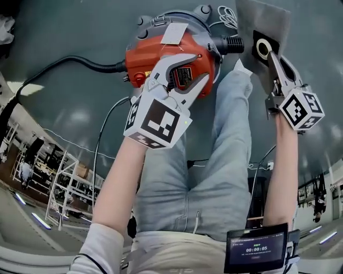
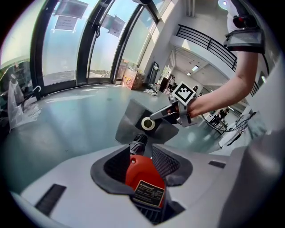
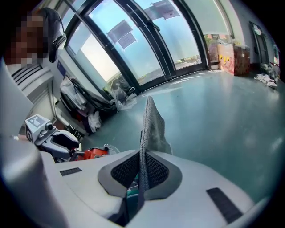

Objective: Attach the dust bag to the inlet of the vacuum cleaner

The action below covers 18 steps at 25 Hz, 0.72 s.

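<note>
i have my left gripper (image 1: 198, 67) down over the top of the vacuum cleaner (image 1: 144, 59), which sits on the grey-green floor (image 1: 69, 112) beside my outstretched leg (image 1: 225, 134). its jaws stand wide, one on each side of a red ridge with a printed label on it, and in the left gripper view that red part (image 2: 142, 173) fills the gap between the pads, so i read the left gripper (image 2: 142, 151) as clamped on the vacuum cleaner. my right gripper (image 1: 274, 61) has its jaws pressed together on the dust bag (image 1: 262, 16); in the right gripper view the grey cloth (image 3: 151, 124) stands edge-on out of the closed right gripper (image 3: 143, 156). the bag is held off the floor, to the right of the machine. it has a black collar with a white ring (image 1: 262, 49) round its opening. the ring is turned toward the inlet (image 1: 233, 44), a short black stub on the right side of the vacuum cleaner. ring and inlet are just beside each other but apart; the bag is not on the inlet. from the left gripper view the ribbed inlet (image 2: 139, 141) points at the ring (image 2: 148, 124), with the right gripper (image 2: 156, 116) gripping the collar just beside the ring. a black hose (image 1: 80, 61) runs off from the machine's left side.
</note>
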{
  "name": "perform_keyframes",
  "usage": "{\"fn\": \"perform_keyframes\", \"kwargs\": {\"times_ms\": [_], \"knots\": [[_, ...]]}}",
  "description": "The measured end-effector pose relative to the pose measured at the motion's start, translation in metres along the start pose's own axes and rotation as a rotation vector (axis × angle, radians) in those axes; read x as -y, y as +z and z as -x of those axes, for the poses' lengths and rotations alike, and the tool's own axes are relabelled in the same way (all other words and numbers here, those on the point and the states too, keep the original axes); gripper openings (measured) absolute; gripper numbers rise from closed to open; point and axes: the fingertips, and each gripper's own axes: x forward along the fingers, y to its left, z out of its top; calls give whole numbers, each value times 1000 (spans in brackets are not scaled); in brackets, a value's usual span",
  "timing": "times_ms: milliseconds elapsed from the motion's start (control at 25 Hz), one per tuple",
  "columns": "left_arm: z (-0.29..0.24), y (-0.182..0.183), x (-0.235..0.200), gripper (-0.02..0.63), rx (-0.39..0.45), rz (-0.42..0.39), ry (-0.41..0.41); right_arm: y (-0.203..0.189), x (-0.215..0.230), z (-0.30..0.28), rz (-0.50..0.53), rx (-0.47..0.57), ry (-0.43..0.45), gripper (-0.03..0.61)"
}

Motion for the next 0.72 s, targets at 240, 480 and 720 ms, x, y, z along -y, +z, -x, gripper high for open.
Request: {"fn": "perform_keyframes", "kwargs": {"times_ms": [240, 480, 720], "knots": [[-12, -7, -13, 140, -20, -27, 6, -15, -18, -41, 26, -91, 90, 29], [-12, -8, -13, 139, -27, -42, 6, -33, -27, -52, -13, -149, 156, 31], [-9, -5, -18, 138, -7, 9, 5, -44, -47, -48, -26, -170, 179, 34]]}}
